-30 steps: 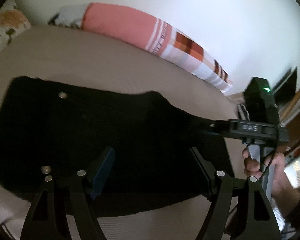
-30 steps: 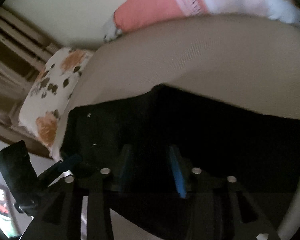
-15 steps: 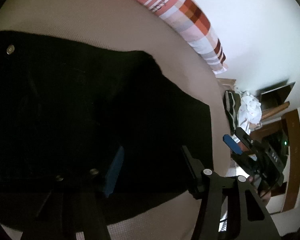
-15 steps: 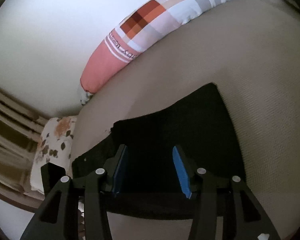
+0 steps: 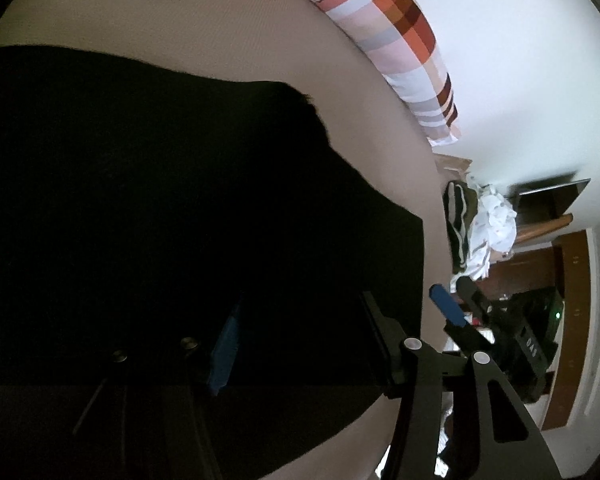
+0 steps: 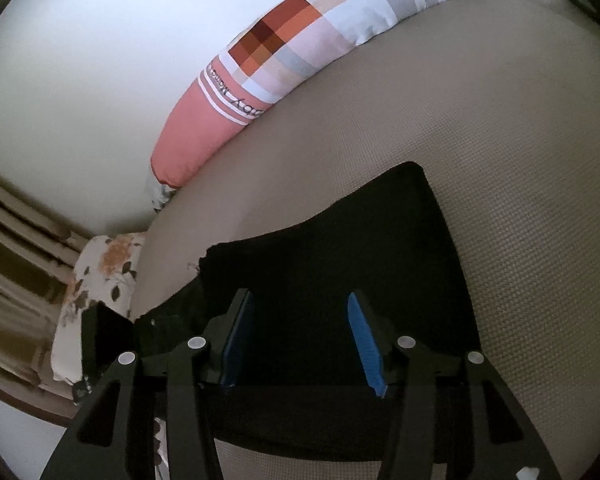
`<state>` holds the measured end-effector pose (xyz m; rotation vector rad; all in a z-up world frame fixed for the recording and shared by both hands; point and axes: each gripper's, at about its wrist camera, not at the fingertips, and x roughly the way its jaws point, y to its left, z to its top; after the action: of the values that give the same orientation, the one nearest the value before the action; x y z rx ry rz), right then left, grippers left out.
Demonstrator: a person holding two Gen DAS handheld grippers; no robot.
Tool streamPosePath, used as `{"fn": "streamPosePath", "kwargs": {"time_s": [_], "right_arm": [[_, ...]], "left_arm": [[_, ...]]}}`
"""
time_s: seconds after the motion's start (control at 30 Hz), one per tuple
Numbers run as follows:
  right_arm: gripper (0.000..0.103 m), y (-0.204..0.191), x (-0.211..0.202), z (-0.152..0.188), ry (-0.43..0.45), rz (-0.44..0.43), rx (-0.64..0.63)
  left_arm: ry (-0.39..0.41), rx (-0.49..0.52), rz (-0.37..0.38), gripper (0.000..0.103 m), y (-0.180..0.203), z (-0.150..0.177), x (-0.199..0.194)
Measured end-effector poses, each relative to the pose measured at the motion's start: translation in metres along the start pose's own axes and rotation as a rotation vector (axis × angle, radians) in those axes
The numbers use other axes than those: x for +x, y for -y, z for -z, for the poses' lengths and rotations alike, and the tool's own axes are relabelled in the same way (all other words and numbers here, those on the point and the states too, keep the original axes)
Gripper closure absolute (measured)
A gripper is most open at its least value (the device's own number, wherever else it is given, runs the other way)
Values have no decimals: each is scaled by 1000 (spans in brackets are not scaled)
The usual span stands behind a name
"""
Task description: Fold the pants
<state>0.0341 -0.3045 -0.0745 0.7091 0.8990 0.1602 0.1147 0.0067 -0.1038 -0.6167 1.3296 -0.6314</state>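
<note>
Pants (image 6: 340, 264): black, flat on bed (image 6: 500, 160), long axis 8 to 2 o'clock.
Left claw (image 5: 296, 344): closing, spread over the cloth, gripping nothing.
Right claw (image 6: 300, 340): opening, spread, nothing pinched.

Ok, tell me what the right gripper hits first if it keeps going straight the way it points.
Most likely the black pants: the right gripper points down at them, jaws apart, nothing visible between. Depth is unclear.
</note>
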Motion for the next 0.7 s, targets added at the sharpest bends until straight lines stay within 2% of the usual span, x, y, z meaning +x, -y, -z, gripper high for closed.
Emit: {"fn": "streamPosePath", "kwargs": {"time_s": [0.03,0.07,0.1,0.2,0.33,0.5,0.6,0.7], "right_arm": [[55,0,1,0,-1,3,-7],[55,0,1,1,-1,11,-10],[55,0,1,0,1,24,-18],[54,1,1,0,10,70,-37],[54,8,2,0,7,127,-24],[54,11,3,2,-1,162,-28],[54,12,10,4,-27,175,-41],[56,14,20,7,-56,202,-49]], "left_arm": [[1,4,-8,65,1,0,5],[-10,0,-15,84,0,-1,11],[-19,-5,-28,96,-1,-1,17],[24,-2,-61,97,3,1,19],[83,66,-141,98,19,12,14],[161,110,-162,98,29,23,-4],[161,102,-196,98,16,26,-5],[137,70,-196,98,-2,28,2]]}}
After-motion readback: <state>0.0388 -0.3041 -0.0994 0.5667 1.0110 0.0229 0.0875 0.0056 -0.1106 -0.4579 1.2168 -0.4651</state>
